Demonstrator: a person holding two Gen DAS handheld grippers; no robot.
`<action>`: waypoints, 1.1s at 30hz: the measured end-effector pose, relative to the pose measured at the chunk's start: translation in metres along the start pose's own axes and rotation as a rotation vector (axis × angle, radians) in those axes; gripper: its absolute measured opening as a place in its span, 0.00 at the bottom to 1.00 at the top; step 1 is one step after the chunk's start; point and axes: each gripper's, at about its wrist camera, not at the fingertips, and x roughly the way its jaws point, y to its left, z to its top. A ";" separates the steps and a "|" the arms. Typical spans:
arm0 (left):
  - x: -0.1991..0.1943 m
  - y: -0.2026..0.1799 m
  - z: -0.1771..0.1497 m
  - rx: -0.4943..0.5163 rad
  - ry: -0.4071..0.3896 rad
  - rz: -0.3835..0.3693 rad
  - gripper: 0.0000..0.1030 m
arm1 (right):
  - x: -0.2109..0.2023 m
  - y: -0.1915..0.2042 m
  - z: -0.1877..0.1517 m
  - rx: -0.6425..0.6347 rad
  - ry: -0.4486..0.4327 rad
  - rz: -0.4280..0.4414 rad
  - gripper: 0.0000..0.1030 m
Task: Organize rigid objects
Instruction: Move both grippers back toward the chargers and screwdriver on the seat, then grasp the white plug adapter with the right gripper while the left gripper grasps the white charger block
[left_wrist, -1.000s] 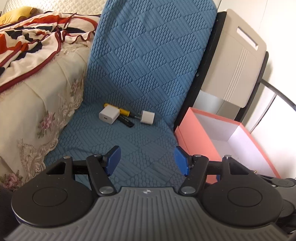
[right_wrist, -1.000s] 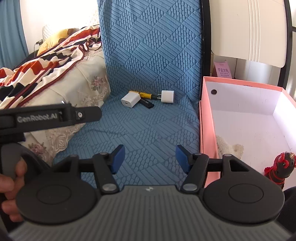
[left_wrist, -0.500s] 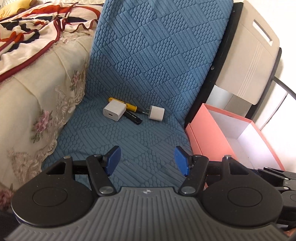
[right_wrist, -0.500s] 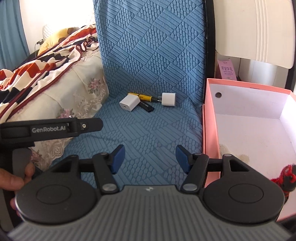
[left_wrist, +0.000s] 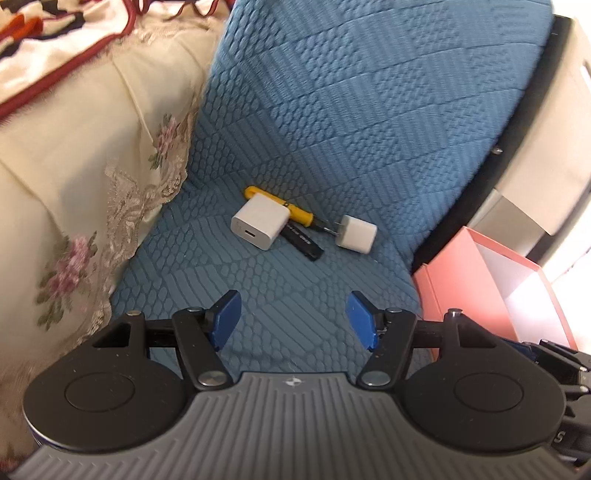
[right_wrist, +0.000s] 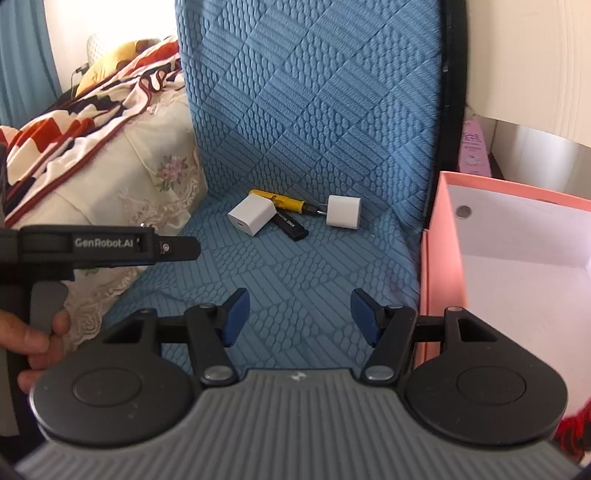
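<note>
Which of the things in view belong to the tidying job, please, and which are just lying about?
Part of the job:
- larger white charger
- smaller white charger
- yellow screwdriver
- black USB stick
- pink box

Just lying about:
- blue quilted cover
- floral bedspread
- striped blanket
- pink packet

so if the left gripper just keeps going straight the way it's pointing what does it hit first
Probably the blue quilted seat cover, a little short of the small cluster. The left gripper is open and empty; next along that line lies the black USB stick, though depth is hard to judge.
</note>
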 end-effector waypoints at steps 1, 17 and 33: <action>0.006 0.004 0.004 -0.016 0.008 -0.003 0.67 | 0.006 -0.001 0.003 -0.004 0.006 0.005 0.61; 0.103 0.006 0.058 0.031 0.115 0.054 0.67 | 0.097 -0.030 0.056 -0.037 0.029 -0.014 0.61; 0.150 0.008 0.084 0.122 0.160 0.071 0.67 | 0.185 -0.068 0.086 0.040 0.033 0.007 0.58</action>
